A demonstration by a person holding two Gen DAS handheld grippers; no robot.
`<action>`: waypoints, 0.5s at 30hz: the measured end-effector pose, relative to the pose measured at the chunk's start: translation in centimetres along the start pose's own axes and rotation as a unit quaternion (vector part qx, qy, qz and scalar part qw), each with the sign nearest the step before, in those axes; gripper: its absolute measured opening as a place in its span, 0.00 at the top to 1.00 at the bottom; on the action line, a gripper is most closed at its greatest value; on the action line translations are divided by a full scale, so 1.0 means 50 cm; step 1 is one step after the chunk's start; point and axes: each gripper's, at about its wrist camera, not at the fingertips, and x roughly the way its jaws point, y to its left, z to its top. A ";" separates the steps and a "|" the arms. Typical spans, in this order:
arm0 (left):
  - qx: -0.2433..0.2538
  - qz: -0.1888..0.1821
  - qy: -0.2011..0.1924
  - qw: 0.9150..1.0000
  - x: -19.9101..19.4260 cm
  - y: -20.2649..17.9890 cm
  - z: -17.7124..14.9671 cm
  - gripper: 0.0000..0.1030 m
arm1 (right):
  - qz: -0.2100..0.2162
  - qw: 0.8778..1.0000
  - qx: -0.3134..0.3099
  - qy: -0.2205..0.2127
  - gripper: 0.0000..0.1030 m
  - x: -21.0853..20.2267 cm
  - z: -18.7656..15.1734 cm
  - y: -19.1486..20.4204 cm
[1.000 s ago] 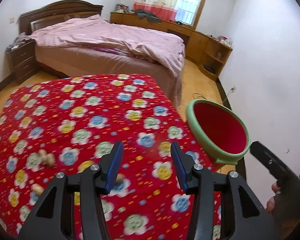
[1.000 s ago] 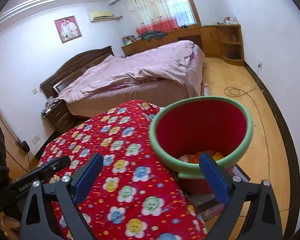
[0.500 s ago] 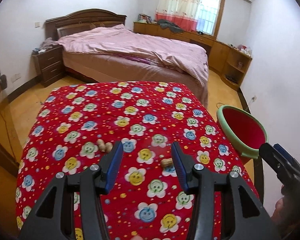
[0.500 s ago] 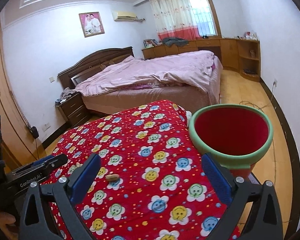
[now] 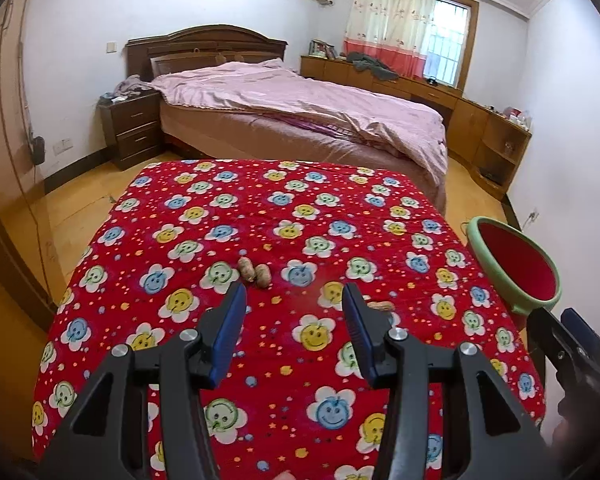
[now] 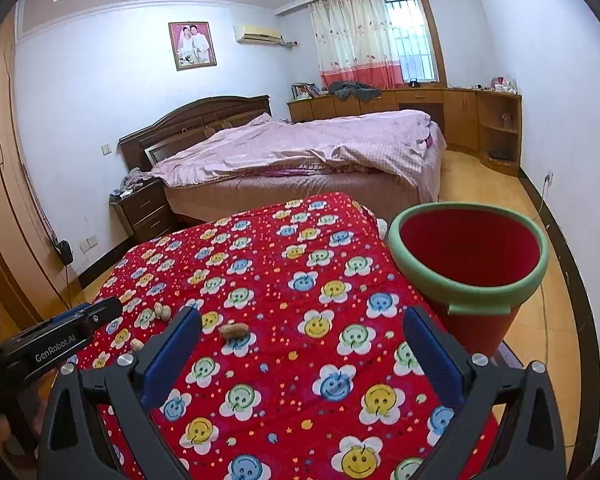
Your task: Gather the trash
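Note:
Peanut shells lie on a table under a red flower-print cloth. Two shells lie side by side ahead of my left gripper, which is open and empty above the cloth. A single shell lies just right of its right finger; it also shows in the right wrist view. The pair also shows in that view, with another shell nearer. My right gripper is wide open and empty above the cloth. A red bin with a green rim stands at the table's right edge.
A bed with a pink cover stands beyond the table. A nightstand is at its left, wooden cabinets along the right wall. The floor is wood around the table.
Both grippers have pulled back and risen from the table. The right gripper moved away from over the bin. More of the cloth and the shells has come into view.

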 end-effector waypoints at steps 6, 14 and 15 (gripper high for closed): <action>-0.006 0.017 -0.002 1.000 0.007 0.013 -0.008 0.51 | 0.005 1.000 0.007 0.009 0.01 0.011 -0.017 0.000; -0.011 0.037 -0.007 0.999 0.014 0.025 -0.009 0.51 | 0.004 1.000 0.008 0.019 0.01 0.021 -0.025 0.000; -0.011 0.038 -0.007 0.999 0.015 0.025 -0.010 0.51 | 0.005 1.000 0.008 0.019 0.01 0.021 -0.025 0.000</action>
